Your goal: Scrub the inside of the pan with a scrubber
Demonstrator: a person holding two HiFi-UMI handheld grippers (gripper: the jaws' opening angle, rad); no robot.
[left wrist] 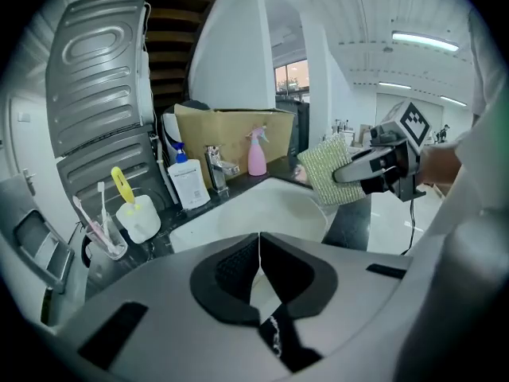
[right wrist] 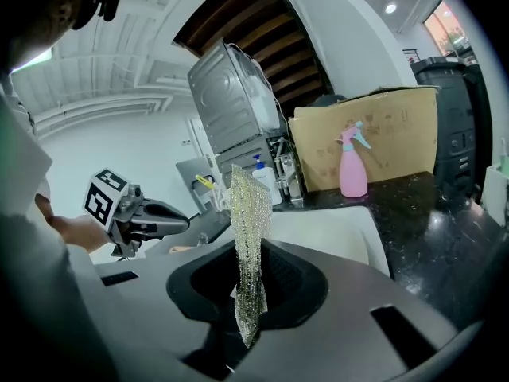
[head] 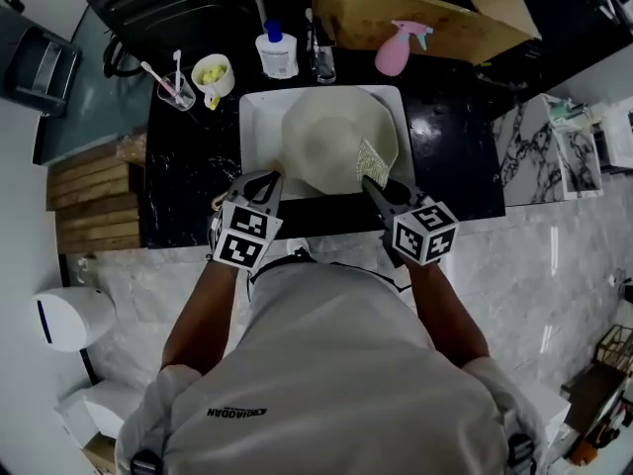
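A cream-white pan (head: 326, 146) lies in the white sink (head: 255, 117); in the left gripper view the pan (left wrist: 262, 209) spreads just beyond the jaws. My left gripper (head: 274, 176) is shut, its tips at the pan's near-left rim; whether they pinch the rim I cannot tell. My right gripper (head: 368, 178) is shut on a glittery mesh scrubber (head: 372, 158), which hangs over the pan's right side. In the right gripper view the scrubber (right wrist: 248, 237) stands upright out of the jaws. The left gripper view shows the scrubber (left wrist: 328, 173) held above the sink.
Behind the sink on the black counter (head: 445, 156) stand a soap bottle (head: 278, 52), the faucet (head: 318, 52), a pink spray bottle (head: 396, 49) and a cardboard box (head: 425, 8). A glass with toothbrushes (head: 176, 89) and a yellow-filled mug (head: 213, 75) sit at the left.
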